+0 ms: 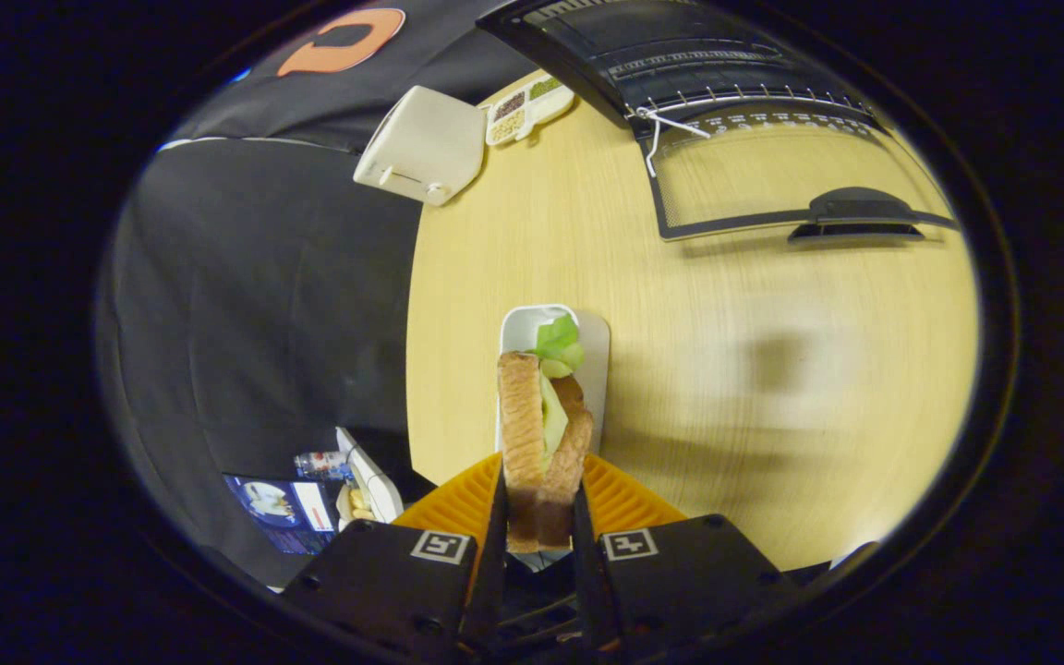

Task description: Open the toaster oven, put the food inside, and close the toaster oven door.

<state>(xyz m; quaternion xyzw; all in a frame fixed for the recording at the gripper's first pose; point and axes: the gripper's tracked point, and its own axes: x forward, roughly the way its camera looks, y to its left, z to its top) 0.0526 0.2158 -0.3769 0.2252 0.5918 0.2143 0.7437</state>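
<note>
A pale wooden worktop (698,369) fills the gripper view, with the booth's black cloth wall beside it. The gripper (539,517) has its jaws closed on a sandwich (541,434) of toast and lettuce, held on edge above a white tray (595,346). Well beyond, the toaster oven (680,65) stands with its glass door (772,175) folded down open onto the worktop. A white toaster (421,143) and a divided seed box (527,109) sit farther off.

Gripper (539,517) fingers clamped on sandwich (541,434). Bare table (726,369) ahead – open run to lowered toaster oven door (772,175). White tray (587,356) below sandwich – toaster (421,143) well aside.
</note>
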